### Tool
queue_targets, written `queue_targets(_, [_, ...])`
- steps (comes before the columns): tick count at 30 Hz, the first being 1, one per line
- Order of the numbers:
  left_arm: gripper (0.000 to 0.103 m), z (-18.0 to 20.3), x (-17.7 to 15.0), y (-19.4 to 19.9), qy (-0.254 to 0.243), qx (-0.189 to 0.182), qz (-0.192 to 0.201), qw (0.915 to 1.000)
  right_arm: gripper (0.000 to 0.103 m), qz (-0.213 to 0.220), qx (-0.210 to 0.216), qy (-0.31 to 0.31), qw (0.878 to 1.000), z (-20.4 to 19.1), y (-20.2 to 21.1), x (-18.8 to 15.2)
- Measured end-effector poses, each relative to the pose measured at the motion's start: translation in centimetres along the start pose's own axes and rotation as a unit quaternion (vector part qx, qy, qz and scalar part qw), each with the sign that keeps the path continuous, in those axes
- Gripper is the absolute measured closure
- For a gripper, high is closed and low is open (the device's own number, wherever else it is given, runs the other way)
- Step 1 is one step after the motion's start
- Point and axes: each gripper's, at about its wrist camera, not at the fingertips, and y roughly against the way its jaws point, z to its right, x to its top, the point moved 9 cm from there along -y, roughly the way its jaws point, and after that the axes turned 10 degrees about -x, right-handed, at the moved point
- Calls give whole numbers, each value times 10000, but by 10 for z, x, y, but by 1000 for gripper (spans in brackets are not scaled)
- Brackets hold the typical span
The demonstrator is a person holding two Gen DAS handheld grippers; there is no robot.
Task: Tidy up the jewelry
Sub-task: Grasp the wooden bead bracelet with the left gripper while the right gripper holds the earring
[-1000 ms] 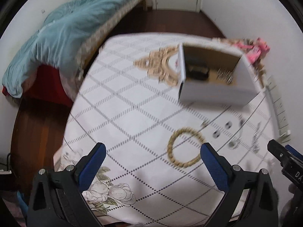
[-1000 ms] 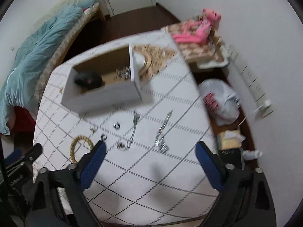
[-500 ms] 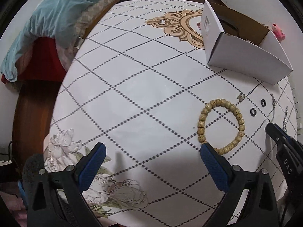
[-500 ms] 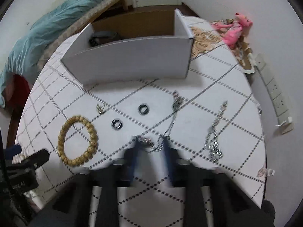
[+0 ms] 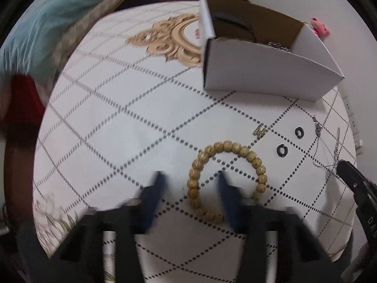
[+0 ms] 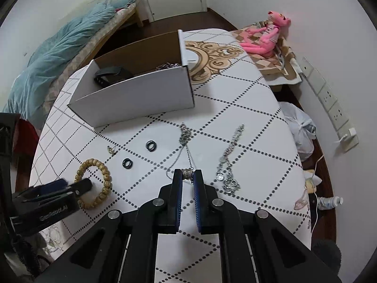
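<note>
A tan bead bracelet [image 5: 235,147] lies on the white table [image 5: 132,127]. My left gripper [image 5: 190,181] is low over it, jaws closing: the bracelet's left arc sits between the blurred blue fingers, which stand apart from the beads. My right gripper [image 6: 187,176] is shut on the silver ring pendant [image 6: 187,172] of a thin chain necklace [image 6: 185,136]. A second silver necklace [image 6: 229,162] lies to its right. Two black rings [image 6: 150,145] [image 6: 127,163] and a small gold charm [image 6: 110,149] rest in front of the open white box [image 6: 141,99].
The box holds a black band [image 6: 113,73] and a silver chain [image 6: 168,66]. A pink plush toy [image 6: 266,37] sits beyond the table's far right edge. A bed with a teal blanket [image 6: 59,54] is at left; a plastic bag [image 6: 299,127] lies on the floor.
Both grippers sank toward the table. The left's jaws went from wide open to narrow around the bracelet's left arc. The right closed on the necklace's ring and stays shut.
</note>
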Motion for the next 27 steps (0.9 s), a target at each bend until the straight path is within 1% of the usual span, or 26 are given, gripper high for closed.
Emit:
queue_targets(4, [96, 0, 1, 3, 34, -155, 37, 9999, 93, -77, 57, -85, 9999, 0, 5, -3])
queue_targets(7, [96, -4, 0, 11, 95, -254, 172, 9995, 93, -84, 151, -188, 9997, 0, 8, -3])
queue_targets(12, [96, -6, 3, 28, 135, -457, 335, 9983, 93, -3, 383, -310, 9988, -2, 25, 4])
queue_targets(15, [97, -5, 11, 38, 89, -572, 440, 9974, 93, 65, 573, -351, 9977, -6, 41, 11])
queue_targets(22, [97, 9, 34, 75, -20, -930, 740, 9929, 94, 274, 1042, -357, 9935, -16, 84, 42])
queue_targets(27, [97, 25, 59, 113, -150, -1235, 1024, 9869, 94, 490, 1394, -305, 9886, -25, 120, 78])
